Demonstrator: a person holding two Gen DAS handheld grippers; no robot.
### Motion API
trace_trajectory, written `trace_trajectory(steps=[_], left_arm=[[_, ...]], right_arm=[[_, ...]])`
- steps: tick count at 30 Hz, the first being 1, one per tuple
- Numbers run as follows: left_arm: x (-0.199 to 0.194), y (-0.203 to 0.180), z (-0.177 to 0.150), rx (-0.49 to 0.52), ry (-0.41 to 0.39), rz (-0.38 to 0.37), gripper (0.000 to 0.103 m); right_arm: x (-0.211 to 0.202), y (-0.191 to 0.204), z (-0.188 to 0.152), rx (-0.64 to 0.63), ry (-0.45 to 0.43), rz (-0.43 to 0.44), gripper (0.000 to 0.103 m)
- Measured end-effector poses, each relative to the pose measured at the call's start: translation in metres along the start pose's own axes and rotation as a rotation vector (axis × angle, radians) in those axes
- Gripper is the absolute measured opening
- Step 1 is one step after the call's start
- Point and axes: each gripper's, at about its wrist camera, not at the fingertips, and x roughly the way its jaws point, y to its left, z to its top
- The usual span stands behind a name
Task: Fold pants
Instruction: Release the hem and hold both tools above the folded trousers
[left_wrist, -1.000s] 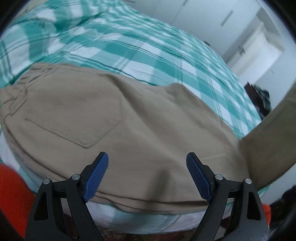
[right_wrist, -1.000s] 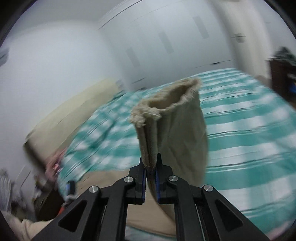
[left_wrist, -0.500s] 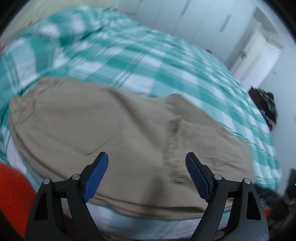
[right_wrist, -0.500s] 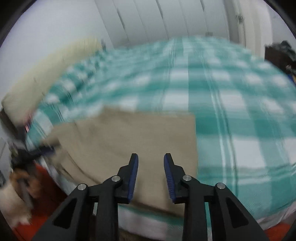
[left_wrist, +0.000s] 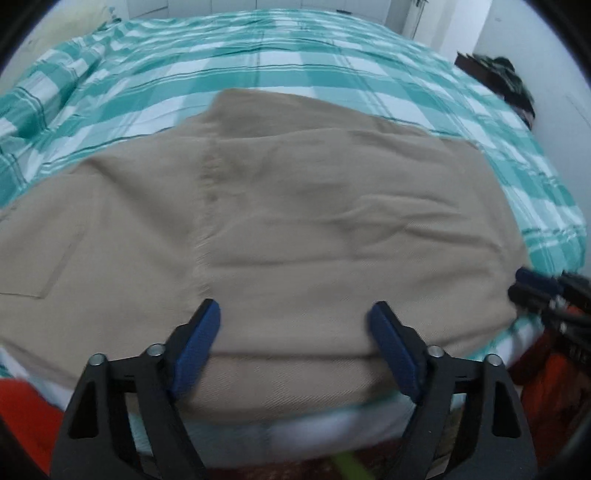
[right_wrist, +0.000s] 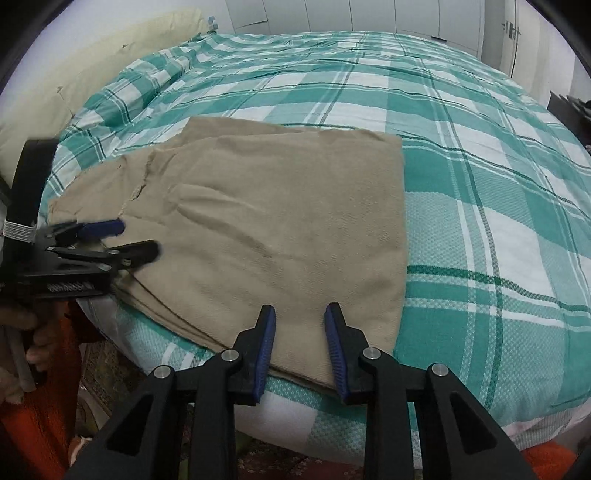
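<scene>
Tan pants (right_wrist: 280, 221) laid folded on a green-and-white checked bedspread (right_wrist: 480, 184), near its front edge.

A doubled, lightly creased rectangle is formed, with layered edges at the near side. The left gripper (left_wrist: 295, 345) is held wide and closing above the cloth, nothing gripped; the right gripper (right_wrist: 300, 349) is parted narrowly, empty.

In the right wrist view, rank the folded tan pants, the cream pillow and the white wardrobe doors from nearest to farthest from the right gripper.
1. Tan pants: directly under and ahead of the right gripper, at the bed's near edge.
2. Cream pillow: far left, at the bed's head.
3. White wardrobe doors: along the back wall, beyond the bed.
</scene>
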Motion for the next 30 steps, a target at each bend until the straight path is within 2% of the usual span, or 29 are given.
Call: trace_trajectory(steps=[1,2,3,5,8,10,12,13,16,18,19,21,23,26,30], left_arm=[[-0.005,0.005,-0.001,-0.004,0.008,0.005,0.074],[-0.011,0.013,-0.003,-0.028,0.023,0.059,0.084],[-0.015,0.023,-0.009,-0.079,0.032,0.075,0.087],[-0.024,0.044,-0.021,-0.16,0.035,0.034,0.084],[-0.046,0.071,-0.028,-0.279,-0.018,-0.075,0.084],[-0.064,0.09,-0.028,-0.35,-0.081,-0.11,0.084],[-0.076,0.103,-0.028,-0.375,-0.134,-0.116,0.084],[-0.08,0.108,-0.028,-0.383,-0.155,-0.121,0.084],[-0.082,0.126,-0.03,-0.423,-0.179,-0.119,0.085],[-0.067,0.133,-0.029,-0.438,-0.138,-0.125,0.087],[-0.055,0.129,-0.026,-0.431,-0.105,-0.126,0.087],[-0.043,0.124,-0.031,-0.393,-0.056,-0.102,0.087],[-0.046,0.119,-0.032,-0.367,-0.052,-0.09,0.087],[-0.066,0.135,-0.036,-0.434,-0.1,-0.128,0.086],[-0.095,0.191,-0.042,-0.596,-0.21,-0.137,0.086]], right_arm=[[0.0,0.001,-0.001,-0.007,-0.003,-0.002,0.029],[-0.001,0.001,-0.002,-0.011,-0.001,-0.004,0.029],[-0.001,0.001,-0.002,-0.009,-0.001,-0.003,0.029],[0.0,-0.002,-0.001,0.005,0.005,0.005,0.029],[0.0,-0.006,0.0,0.031,0.008,0.022,0.029],[0.0,-0.006,0.0,0.03,0.008,0.019,0.029],[-0.003,-0.005,0.002,0.035,0.004,0.014,0.029],[-0.009,-0.005,0.003,0.05,-0.016,0.009,0.028],[-0.038,0.0,0.005,0.051,-0.149,0.029,0.028],[-0.05,0.008,0.006,0.012,-0.216,0.034,0.029],[-0.049,0.011,0.006,0.0,-0.221,0.039,0.033],[-0.032,0.01,0.004,0.01,-0.157,0.047,0.034],[-0.004,0.001,-0.002,0.07,-0.035,0.068,0.035],[-0.002,-0.009,0.0,0.14,-0.021,0.115,0.035],[0.0,-0.013,-0.001,0.167,-0.016,0.131,0.035]])
